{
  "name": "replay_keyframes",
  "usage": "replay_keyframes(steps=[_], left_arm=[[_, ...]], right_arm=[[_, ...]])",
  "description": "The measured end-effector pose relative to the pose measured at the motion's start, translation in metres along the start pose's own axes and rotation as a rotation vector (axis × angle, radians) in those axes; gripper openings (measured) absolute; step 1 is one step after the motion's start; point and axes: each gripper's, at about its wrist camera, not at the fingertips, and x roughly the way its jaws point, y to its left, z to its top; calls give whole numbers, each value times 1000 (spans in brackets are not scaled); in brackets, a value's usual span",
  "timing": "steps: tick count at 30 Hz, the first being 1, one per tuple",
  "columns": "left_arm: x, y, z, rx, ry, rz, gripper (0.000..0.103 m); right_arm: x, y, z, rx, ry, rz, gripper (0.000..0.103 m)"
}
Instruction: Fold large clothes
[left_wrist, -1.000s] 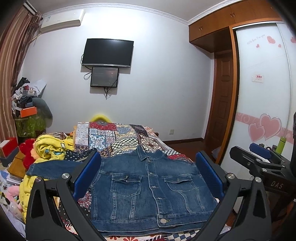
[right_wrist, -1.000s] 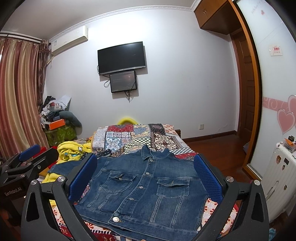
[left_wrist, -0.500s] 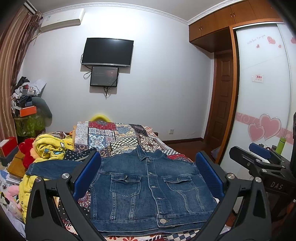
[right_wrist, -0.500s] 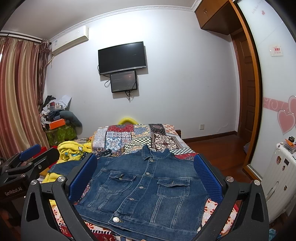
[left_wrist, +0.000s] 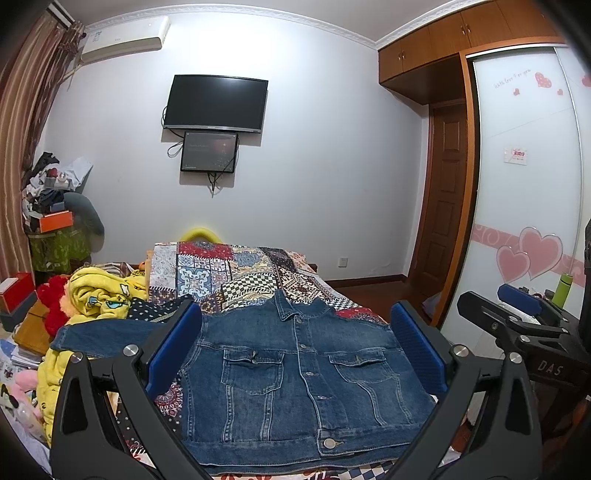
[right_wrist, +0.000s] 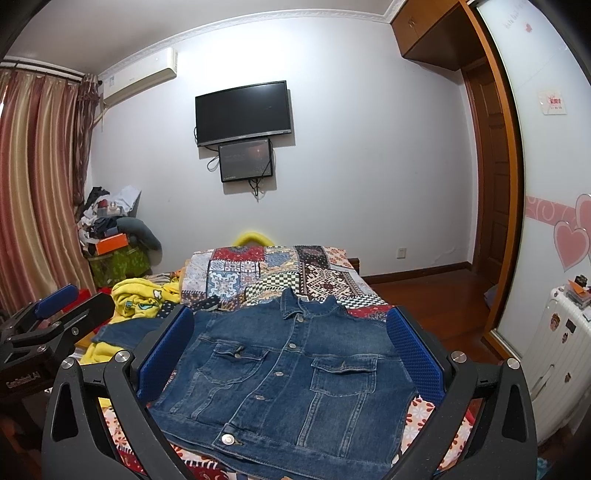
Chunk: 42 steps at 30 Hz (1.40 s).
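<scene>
Left wrist view: nothing has shifted over the last second. The left gripper (left_wrist: 295, 354) hangs with fingers spread wide above the denim jacket (left_wrist: 299, 376), which lies front-up on the patchwork bedspread (left_wrist: 236, 273), one sleeve (left_wrist: 110, 332) trailing toward 9 o'clock.

Right wrist view: the right gripper (right_wrist: 291, 350) is equally unmoved and spread, holding nothing. Folding looks not yet begun.

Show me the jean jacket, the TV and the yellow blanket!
denim jacket (left_wrist: 295, 373), left wrist view, on its button placket.
TV (right_wrist: 243, 110), right wrist view, middle of the dark screen.
yellow blanket (left_wrist: 99, 295), left wrist view, on its crumpled top.
</scene>
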Motion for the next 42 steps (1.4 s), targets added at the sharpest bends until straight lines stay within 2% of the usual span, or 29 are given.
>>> replay_keyframes(steps=[8,20,24,29,31,38,42], left_arm=[[23,15,0,-23,24,1,103],[89,84,-10,-92,116,110,103],[114,127,-18,-127,137,131,103],[140,196,-35,-148,178,243,103],[148,231,-48,-176,213,290,103],[173,343,-106,-421,375,307,103],[182,392,-140,-578,450,314,90]], right_arm=[[20,2,0,-5,33,-17,103],[77,10,3,-58,112,-48,103],[100,10,5,-70,129,-28,103],[138,8,4,-87,169,-19,103],[158,8,-3,-96,216,-10,103],[218,-2,-31,-58,414,5,103],[245,-6,-55,-63,526,-28,103]])
